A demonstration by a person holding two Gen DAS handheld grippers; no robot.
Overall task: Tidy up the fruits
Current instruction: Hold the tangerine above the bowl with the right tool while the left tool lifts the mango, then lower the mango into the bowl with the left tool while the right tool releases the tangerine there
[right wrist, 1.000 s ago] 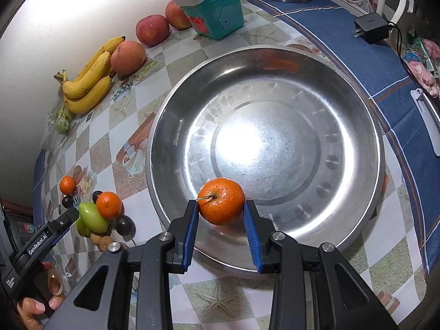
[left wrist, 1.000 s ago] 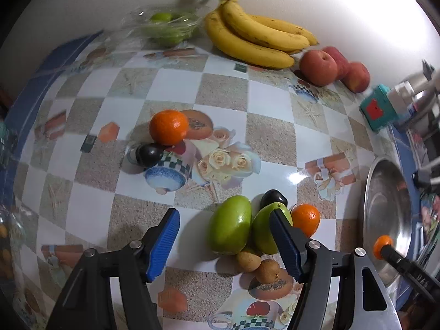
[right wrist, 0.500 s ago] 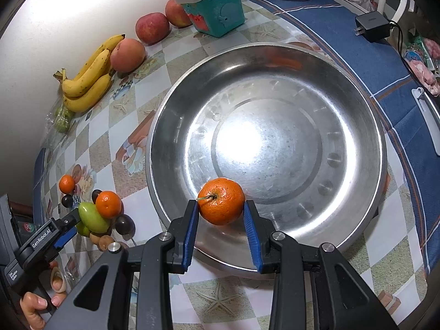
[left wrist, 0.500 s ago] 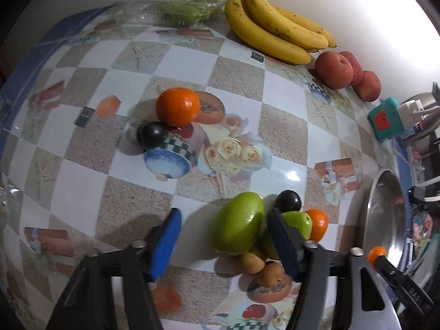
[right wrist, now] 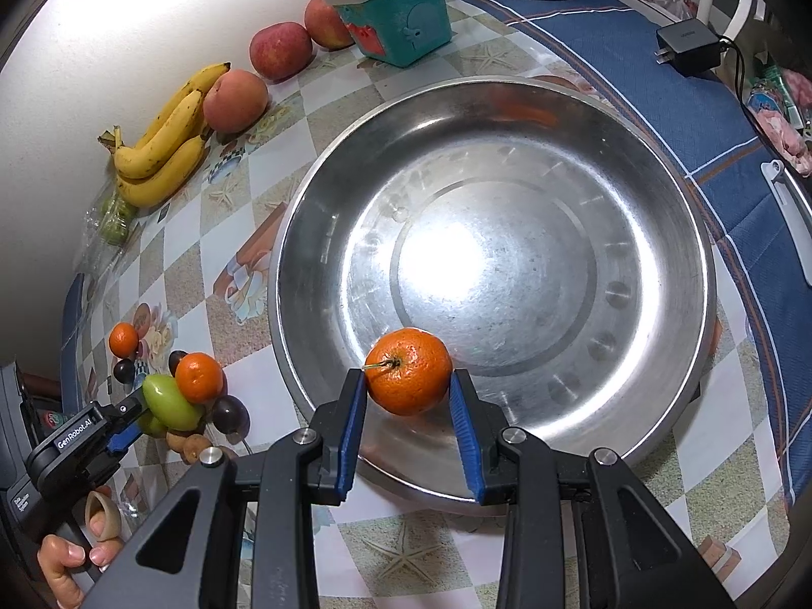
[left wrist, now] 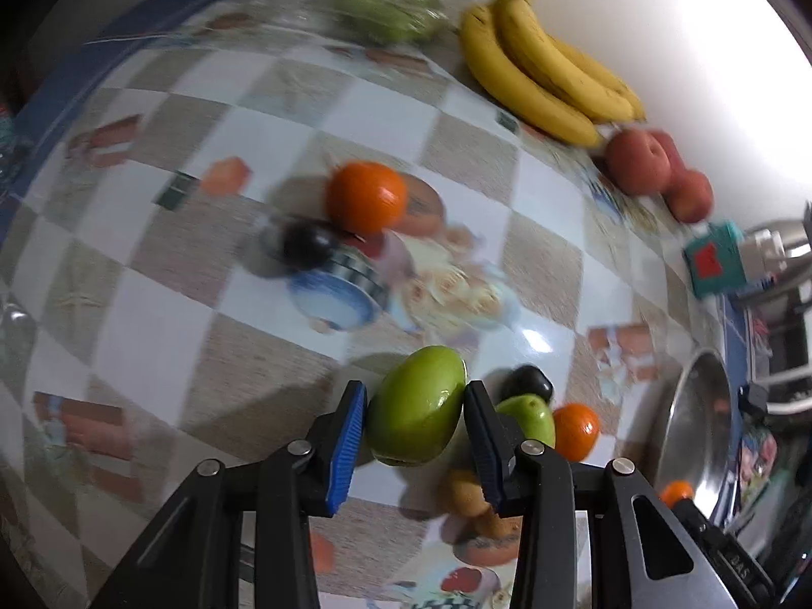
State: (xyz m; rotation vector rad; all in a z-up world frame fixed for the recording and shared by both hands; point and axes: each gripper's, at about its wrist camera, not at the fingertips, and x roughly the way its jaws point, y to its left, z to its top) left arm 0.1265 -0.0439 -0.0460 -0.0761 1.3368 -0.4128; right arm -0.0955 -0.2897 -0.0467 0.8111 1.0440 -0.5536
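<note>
Left gripper point(left wrist: 413, 416): we see its jaws closing around a green fruit point(left wrist: 417, 405); both blue pads meet the fruit's sides.
Green fruit: it sits in a small cluster on the table point(left wrist: 152, 314), beside a second green fruit point(left wrist: 528, 418), a dark plum point(left wrist: 530, 381), an orange point(left wrist: 576, 430) and small brown fruits point(left wrist: 467, 495).
Right gripper point(right wrist: 408, 396): clenched on a stemmed orange point(right wrist: 409, 378), narrow gap, pads pressing both sides.
Stemmed orange: held over the near inner wall of the steel basin point(right wrist: 660, 203); we cannot tell whether it touches the metal.
Basin: stands at the table's blue-bordered edge.
Loose fruit: another orange point(left wrist: 366, 197) and a dark plum point(left wrist: 309, 244) lie mid-table, touching.
Wall edge: bananas point(left wrist: 543, 71) and red apples point(left wrist: 639, 162) lie along it, with a bag of green fruit point(left wrist: 391, 12) blurred beyond.
Person: a hand point(right wrist: 76, 553) grips the left gripper's handle.
</note>
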